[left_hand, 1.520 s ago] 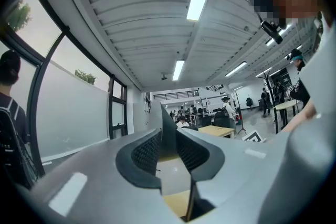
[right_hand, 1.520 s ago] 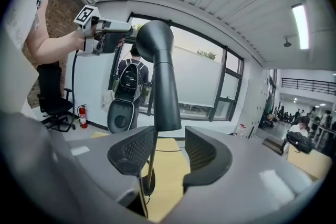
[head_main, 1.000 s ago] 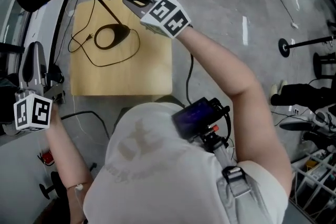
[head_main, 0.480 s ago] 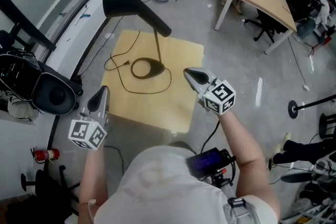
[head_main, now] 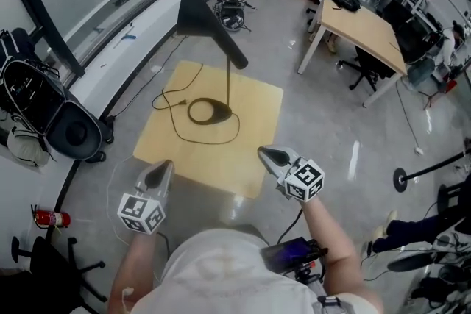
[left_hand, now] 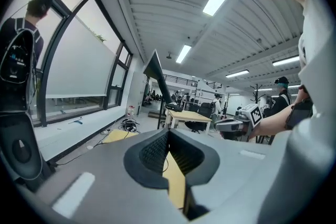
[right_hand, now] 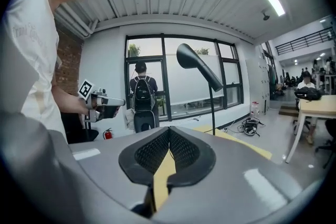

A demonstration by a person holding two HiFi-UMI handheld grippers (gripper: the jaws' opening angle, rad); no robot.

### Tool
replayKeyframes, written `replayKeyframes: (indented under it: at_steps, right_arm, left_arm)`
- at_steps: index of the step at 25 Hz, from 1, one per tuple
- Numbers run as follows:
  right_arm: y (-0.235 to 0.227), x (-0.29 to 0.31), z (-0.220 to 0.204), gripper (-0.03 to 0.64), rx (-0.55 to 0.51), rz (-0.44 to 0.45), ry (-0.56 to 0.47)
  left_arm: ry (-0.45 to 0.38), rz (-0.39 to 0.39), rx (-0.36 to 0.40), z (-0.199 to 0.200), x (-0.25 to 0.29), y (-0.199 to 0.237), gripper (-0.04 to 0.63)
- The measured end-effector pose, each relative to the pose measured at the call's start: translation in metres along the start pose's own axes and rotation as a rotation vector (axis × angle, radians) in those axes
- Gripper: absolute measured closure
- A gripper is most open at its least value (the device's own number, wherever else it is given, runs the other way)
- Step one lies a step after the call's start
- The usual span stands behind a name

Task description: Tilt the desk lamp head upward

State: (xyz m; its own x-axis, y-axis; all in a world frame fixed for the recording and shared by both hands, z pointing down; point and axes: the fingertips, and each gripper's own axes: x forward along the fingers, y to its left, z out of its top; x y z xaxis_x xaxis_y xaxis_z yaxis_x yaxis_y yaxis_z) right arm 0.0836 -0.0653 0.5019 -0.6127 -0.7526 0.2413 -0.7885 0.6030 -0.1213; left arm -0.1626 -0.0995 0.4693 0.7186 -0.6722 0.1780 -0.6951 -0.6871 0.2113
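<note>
Left gripper [head_main: 165, 167] and right gripper [head_main: 265, 154] have withdrawn from desk lamp [head_main: 207, 20], jaws together.

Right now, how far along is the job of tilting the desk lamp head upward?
Looks done: the lamp head slopes up from its stem, wide end highest. In hand: nothing; the left claw and right claw are shut, empty, and clear of it. Left: probably nothing.

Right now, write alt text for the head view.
A black desk lamp stands on a wooden table, its cord curling across the tabletop. Nearer the camera, the left hand-held gripper and right hand-held gripper are both shut and empty, clear of the lamp.
</note>
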Motion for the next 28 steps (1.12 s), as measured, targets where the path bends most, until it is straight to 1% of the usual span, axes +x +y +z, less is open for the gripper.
replayKeyframes:
  at_steps: [4,10,15,19,25,28]
  right_arm:
    - [0.02,-0.013,-0.016,0.604,0.035,0.003,-0.009]
    - [0.033,-0.025,-0.028,0.605,0.095,-0.042,-0.041]
    - [0.053,-0.033,-0.029,0.604,0.108,-0.027,-0.051]
    - [0.063,-0.035,-0.037,0.604,0.116,-0.022,-0.056]
    - [0.067,-0.042,-0.029,0.603,0.111,-0.012,-0.061]
    - [0.07,-0.043,-0.032,0.598,0.115,-0.013,-0.057]
  left_arm:
    - [0.005,-0.04,0.0,-0.013,-0.007,-0.015,0.594]
    - [0.021,-0.099,0.004,-0.022,-0.009,-0.035,0.594]
    - [0.019,-0.138,-0.028,-0.027,-0.013,-0.051,0.594]
    - [0.019,-0.149,-0.032,-0.033,-0.018,-0.055,0.594]
    - [0.028,-0.162,-0.038,-0.034,-0.017,-0.068,0.594]
    - [0.032,-0.166,-0.044,-0.037,-0.018,-0.07,0.594]
